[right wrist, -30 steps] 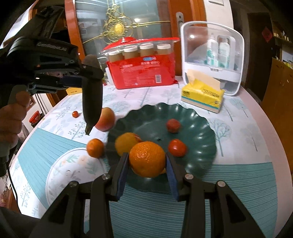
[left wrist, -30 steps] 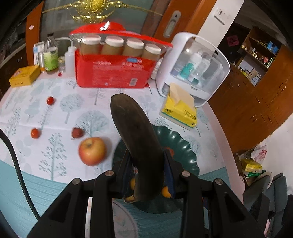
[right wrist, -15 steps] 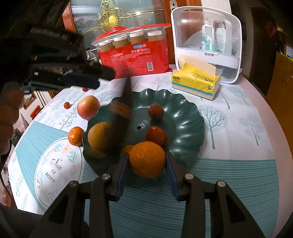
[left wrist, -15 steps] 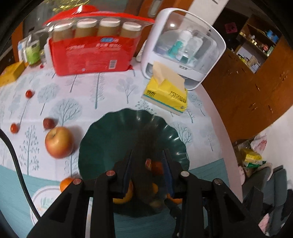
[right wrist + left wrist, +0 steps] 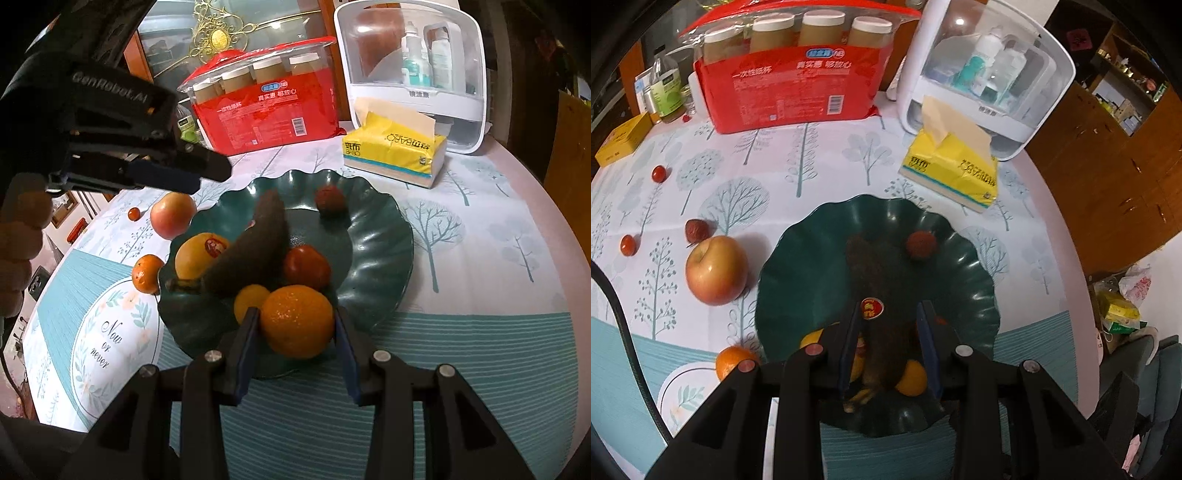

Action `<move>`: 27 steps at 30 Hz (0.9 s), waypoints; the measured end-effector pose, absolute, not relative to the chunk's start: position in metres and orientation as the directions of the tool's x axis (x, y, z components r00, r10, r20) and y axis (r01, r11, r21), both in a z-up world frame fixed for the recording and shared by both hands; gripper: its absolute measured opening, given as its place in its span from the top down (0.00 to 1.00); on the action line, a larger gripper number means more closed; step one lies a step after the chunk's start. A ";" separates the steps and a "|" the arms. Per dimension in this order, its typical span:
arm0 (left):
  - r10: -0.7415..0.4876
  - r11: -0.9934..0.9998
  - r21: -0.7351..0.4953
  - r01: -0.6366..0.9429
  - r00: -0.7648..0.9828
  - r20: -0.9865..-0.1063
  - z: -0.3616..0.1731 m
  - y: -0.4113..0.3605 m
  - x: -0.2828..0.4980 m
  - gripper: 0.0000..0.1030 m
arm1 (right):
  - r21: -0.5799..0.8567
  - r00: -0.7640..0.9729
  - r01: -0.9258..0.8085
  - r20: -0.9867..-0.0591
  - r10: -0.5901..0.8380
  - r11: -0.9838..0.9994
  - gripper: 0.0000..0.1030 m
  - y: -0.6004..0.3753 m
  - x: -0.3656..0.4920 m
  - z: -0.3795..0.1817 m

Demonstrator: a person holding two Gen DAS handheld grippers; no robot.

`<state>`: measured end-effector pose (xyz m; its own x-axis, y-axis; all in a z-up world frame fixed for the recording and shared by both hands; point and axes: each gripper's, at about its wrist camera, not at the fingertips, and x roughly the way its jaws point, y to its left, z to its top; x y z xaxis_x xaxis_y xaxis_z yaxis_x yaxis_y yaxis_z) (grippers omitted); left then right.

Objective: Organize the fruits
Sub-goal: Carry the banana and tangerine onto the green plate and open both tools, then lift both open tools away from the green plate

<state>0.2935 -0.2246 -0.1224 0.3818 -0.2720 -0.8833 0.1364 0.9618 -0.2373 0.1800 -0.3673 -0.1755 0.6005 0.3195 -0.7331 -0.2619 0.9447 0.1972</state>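
So the right hand-held gripper [image 5: 295, 312] has its pads clamped on either side of a big orange [image 5: 295, 332], and the orange sits right over the rim of the green plate [image 5: 388, 236] on the side closest to the table's near edge. I can't tell if it's resting on the plate or just above it.

The left hand-held gripper [image 5: 210, 171] is up above the plate's left side with nothing in it. The jaws are narrow, pretty much closed. From its own camera you look down between the fingers [image 5: 849, 332] straight at the blackened banana [image 5: 255, 251], but the right-wrist view shows the banana lying loose in the plate, clear of the pads, leaning on a yellow fruit with a sticker [image 5: 195, 254].

Also in the plate are 1 red tomato-looking fruit [image 5: 306, 266] near the middle, 1 small yellow-orange fruit [image 5: 249, 299] touching the held orange, and 1 dark red wrinkly fruit [image 5: 330, 199] toward the far rim.

Not in the plate yet are an apple [image 5: 716, 269] just beside its left rim, a small mandarin [image 5: 733, 363] near the table's near edge, another wrinkly red fruit [image 5: 697, 230] just behind the apple, and 2 cherry tomatoes [image 5: 628, 245] [image 5: 659, 173] out toward the left edge.

Along the far edge there's a red multipack of cups [image 5: 798, 92], a white storage box [image 5: 990, 74] and a yellow tissue pack [image 5: 953, 170] in front of it.
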 end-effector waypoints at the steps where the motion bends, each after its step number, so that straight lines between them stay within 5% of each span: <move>1: -0.265 0.964 -0.232 0.131 0.379 -0.887 -0.123 -0.223 0.292 0.71 | 0.196 0.592 -0.259 -0.742 0.316 0.946 0.56 -0.367 0.181 -0.177; 7: -0.237 0.972 -0.217 0.094 0.366 -0.900 -0.125 -0.207 0.280 0.71 | 0.201 0.597 -0.256 -0.737 0.318 0.946 0.33 -0.369 0.178 -0.173; 27: -0.186 0.975 -0.219 -0.047 0.374 -0.909 -0.122 -0.123 0.218 0.69 | 0.334 0.512 -0.050 -0.800 0.311 0.941 0.32 -0.390 0.154 -0.170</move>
